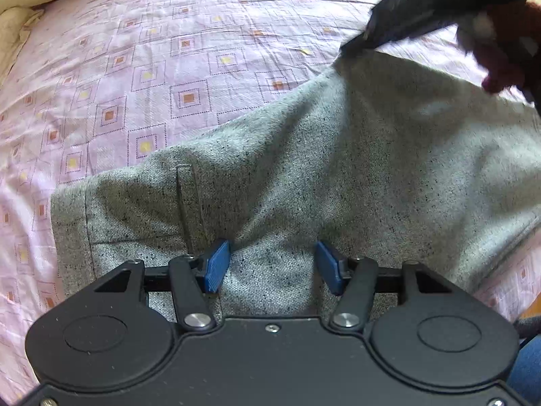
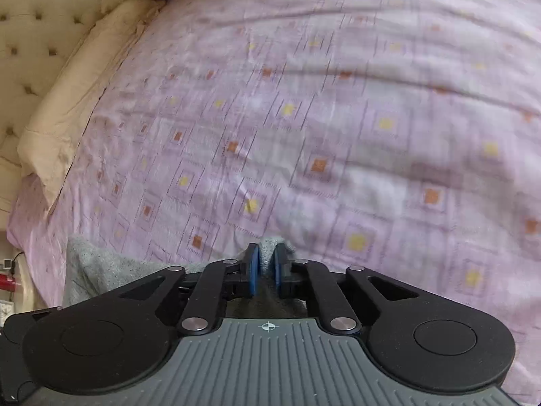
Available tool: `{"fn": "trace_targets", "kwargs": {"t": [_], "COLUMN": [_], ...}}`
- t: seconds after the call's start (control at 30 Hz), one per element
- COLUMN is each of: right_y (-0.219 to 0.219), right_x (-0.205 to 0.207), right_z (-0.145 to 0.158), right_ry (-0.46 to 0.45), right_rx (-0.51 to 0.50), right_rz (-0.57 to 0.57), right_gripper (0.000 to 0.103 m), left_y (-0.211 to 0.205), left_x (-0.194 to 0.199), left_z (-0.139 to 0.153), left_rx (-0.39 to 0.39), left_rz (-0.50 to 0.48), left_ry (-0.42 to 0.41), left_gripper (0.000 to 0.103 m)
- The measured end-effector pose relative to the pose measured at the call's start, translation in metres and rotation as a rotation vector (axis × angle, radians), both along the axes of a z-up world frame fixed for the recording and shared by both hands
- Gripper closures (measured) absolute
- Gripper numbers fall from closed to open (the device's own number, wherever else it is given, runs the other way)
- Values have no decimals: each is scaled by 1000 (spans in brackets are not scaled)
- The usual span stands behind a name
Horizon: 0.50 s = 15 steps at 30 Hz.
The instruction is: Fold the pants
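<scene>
Right fingers: the right gripper [image 2: 266, 264] has its two blue pads nearly together, pinching a small peak of the grey pants [image 2: 272, 242] between them.
Left fingers: the left gripper [image 1: 273, 265] stands well apart at the pads [image 1: 216, 265], both tips down on the grey cloth with a flat stretch of it between them; not pinched.
Pants: one pair, grey speckled [image 1: 304, 169], spread on the bedsheet [image 1: 152, 67], one corner lifted towards the upper right.
Hidden or cut off: the lifted corner vanishes under the blurred right gripper [image 1: 436, 3]; the hand [image 1: 503, 50] holding it is a dark smear; the pants' near edge is covered by the left gripper's body.
Blur: the right wrist view is smeared throughout.
Count: two grippers, one pair of pants.
Surroundings: cream pillow [image 2: 77, 108] beside a tufted headboard [image 2: 30, 34].
</scene>
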State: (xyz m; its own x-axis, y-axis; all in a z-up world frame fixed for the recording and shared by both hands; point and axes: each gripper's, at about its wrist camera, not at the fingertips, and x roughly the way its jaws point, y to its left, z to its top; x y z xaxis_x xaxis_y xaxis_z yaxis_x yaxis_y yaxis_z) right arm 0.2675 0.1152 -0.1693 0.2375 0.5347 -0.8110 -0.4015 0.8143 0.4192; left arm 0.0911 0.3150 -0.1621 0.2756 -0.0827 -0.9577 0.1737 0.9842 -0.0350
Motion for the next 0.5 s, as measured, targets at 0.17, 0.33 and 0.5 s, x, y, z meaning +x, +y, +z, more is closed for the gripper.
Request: {"fn": "trace_targets", "kwargs": {"t": [0.17, 0.33, 0.5], "right_y": [-74, -81, -79], "right_x": [-9, -69, -149], "right_z": [37, 33, -14], "right_ry": [-37, 11, 158], "right_rx": [109, 20, -162], "right_rz": [-260, -202, -230], "right_gripper": [92, 92, 92], "left_y": [-2, -8, -23], "left_x": [3, 8, 8], "left_z": [16, 41, 18], "left_rx": [16, -67, -32], "left_rz": [-16, -3, -24], "left_ry": [0, -74, -13], "left_gripper": [47, 47, 46]}}
